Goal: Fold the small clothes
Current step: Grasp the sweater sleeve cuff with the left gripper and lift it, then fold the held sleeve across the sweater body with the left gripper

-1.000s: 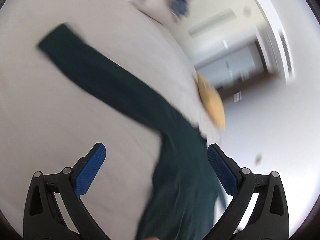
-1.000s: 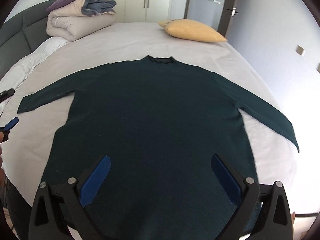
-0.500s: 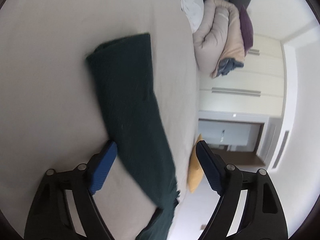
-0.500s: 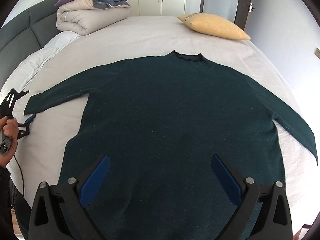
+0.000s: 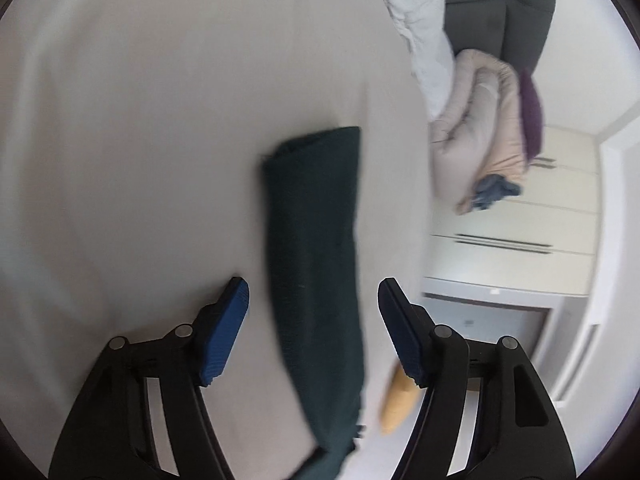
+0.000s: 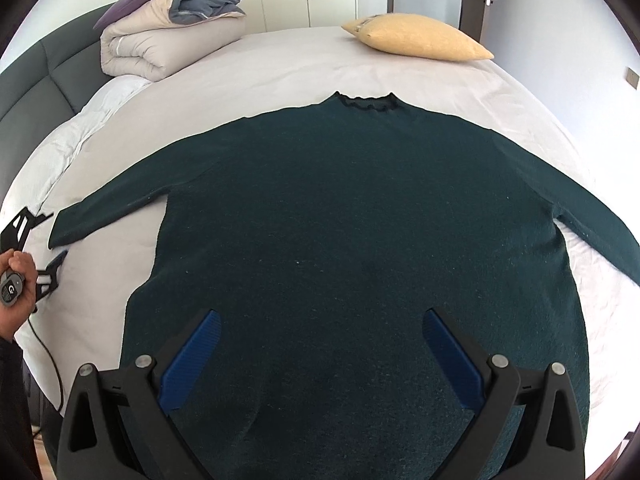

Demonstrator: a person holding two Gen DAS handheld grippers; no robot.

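A dark green long-sleeved sweater point(image 6: 352, 224) lies flat on the bed, sleeves spread, collar at the far side. My right gripper point(image 6: 320, 348) is open and empty above the sweater's lower body. The sweater's left sleeve point(image 5: 316, 248) runs up the middle of the left wrist view, cuff at the far end. My left gripper point(image 5: 314, 320) is open, its jaws standing either side of the sleeve, above it. That gripper also shows at the left edge of the right wrist view point(image 6: 38, 240), by the cuff.
The bed sheet point(image 6: 280, 64) is pale grey. A folded duvet point(image 6: 160, 44) sits at the far left by the dark headboard point(image 6: 36, 80). A yellow pillow point(image 6: 420, 38) lies far right. Wardrobe doors and a room door stand behind.
My left gripper has swung round to line up along the left sleeve and moved closer to the cuff. My right gripper has shifted slightly left over the sweater's body.
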